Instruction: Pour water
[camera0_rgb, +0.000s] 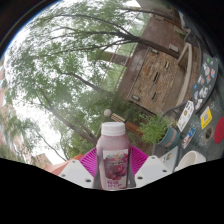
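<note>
A: Where is the bottle (113, 152)?

B: Between the fingers (88, 163), whose pink pads press its sides, so they are clamped on it.

A: Which way does it point?

B: Its long axis runs straight ahead from the gripper (113, 168), white cap foremost, toward the trees (75, 60). A wooden building (158, 72) stands right of the bottle.

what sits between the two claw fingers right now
In the gripper view, a white plastic bottle with a pink label stands between the claw fingers, their magenta pads at its sides.
</note>
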